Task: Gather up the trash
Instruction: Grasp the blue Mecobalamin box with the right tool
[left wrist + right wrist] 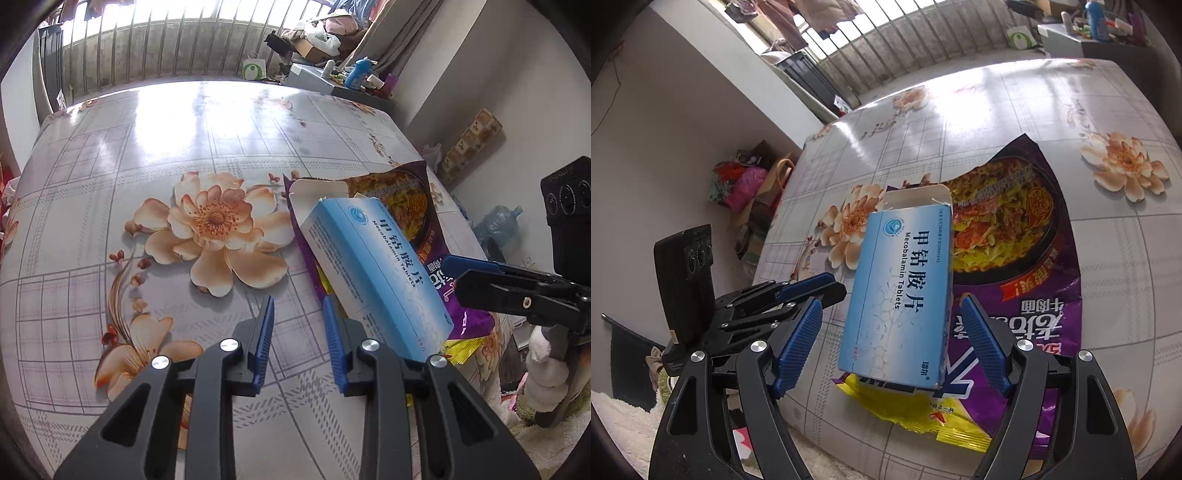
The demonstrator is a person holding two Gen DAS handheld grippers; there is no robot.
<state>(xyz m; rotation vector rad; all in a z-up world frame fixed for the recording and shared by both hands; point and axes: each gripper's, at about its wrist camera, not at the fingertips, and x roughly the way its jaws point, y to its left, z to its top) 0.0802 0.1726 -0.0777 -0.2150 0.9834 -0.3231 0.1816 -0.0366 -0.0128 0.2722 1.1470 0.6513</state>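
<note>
A light blue medicine box printed "Mecobalamin Tablets", its far end flap open, lies on a purple noodle wrapper and a crumpled yellow packet near the edge of a flower-patterned tabletop. The right hand-held gripper straddles the box, jaws wide apart and not touching. The left hand-held gripper, jaws narrowly apart and empty, sits just left of it.

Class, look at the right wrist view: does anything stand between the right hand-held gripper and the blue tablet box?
Nothing visible does. The blue tablet box lies on the purple noodle wrapper, straight ahead of the open right hand-held gripper.
</note>
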